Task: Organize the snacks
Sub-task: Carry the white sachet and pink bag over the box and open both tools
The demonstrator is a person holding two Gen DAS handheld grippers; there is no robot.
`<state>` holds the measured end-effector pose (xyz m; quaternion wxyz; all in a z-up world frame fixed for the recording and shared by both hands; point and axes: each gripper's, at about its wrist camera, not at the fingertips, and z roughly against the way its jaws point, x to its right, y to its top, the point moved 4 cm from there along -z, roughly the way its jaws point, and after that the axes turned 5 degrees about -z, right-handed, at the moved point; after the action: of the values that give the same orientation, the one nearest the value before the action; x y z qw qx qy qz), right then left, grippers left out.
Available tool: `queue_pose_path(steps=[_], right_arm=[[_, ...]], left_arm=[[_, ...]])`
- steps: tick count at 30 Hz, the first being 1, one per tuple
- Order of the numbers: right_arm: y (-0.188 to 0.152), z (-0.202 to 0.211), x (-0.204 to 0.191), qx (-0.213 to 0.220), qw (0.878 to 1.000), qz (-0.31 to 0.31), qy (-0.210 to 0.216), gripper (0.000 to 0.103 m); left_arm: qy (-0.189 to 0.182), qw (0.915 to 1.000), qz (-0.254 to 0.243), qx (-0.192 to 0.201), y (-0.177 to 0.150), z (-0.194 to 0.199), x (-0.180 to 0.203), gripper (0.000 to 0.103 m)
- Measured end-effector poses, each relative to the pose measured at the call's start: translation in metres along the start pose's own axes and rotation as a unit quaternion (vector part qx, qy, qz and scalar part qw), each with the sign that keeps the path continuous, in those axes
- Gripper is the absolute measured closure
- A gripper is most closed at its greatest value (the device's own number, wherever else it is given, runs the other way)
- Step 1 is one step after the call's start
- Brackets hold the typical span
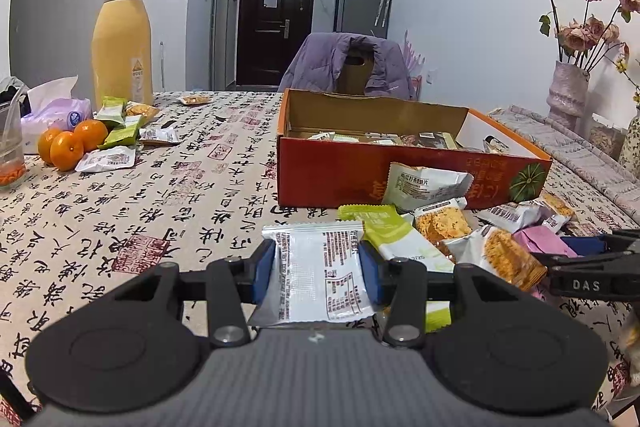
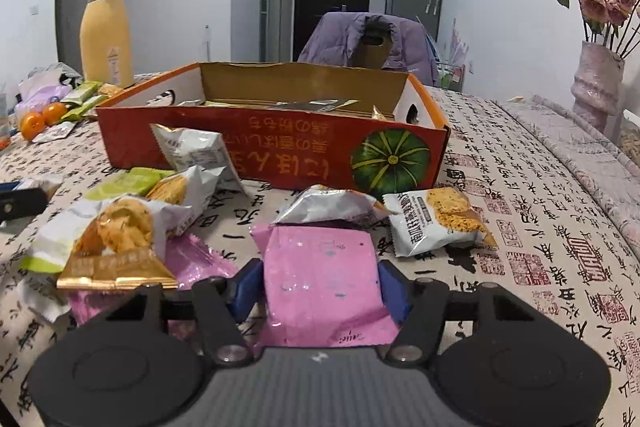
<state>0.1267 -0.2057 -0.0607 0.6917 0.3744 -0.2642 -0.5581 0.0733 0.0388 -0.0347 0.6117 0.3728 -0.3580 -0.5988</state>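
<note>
My left gripper (image 1: 318, 273) is shut on a white snack packet (image 1: 320, 275) with printed text, held low over the table. My right gripper (image 2: 322, 291) is shut on a pink snack packet (image 2: 324, 283); it also shows at the right edge of the left wrist view (image 1: 584, 267). An open orange cardboard box (image 1: 340, 167) with a pumpkin picture stands ahead, also in the right wrist view (image 2: 280, 151), with several packets inside. Loose packets lie in front of it: a green one (image 1: 384, 227), cracker packets (image 1: 440, 223), a white cracker packet (image 2: 436, 223) and a gold one (image 2: 116, 251).
A yellow flask (image 1: 122, 39), oranges (image 1: 66, 143), more packets (image 1: 120, 119) and a tissue pack (image 1: 56, 111) sit at the far left. A glass (image 1: 10, 147) stands at the left edge. A vase of dried roses (image 2: 596, 87) stands at right. A chair with a purple jacket (image 1: 352, 63) is behind the table.
</note>
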Motion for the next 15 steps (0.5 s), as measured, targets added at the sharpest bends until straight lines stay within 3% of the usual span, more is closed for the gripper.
queue_pose_path(steps=[15], right_arm=[[-0.002, 0.046, 0.009, 0.061, 0.998, -0.016, 0.008, 0.042]], left_arm=[[-0.002, 0.9999, -0.006, 0.012, 0.007, 0.008, 0.005, 0.058]])
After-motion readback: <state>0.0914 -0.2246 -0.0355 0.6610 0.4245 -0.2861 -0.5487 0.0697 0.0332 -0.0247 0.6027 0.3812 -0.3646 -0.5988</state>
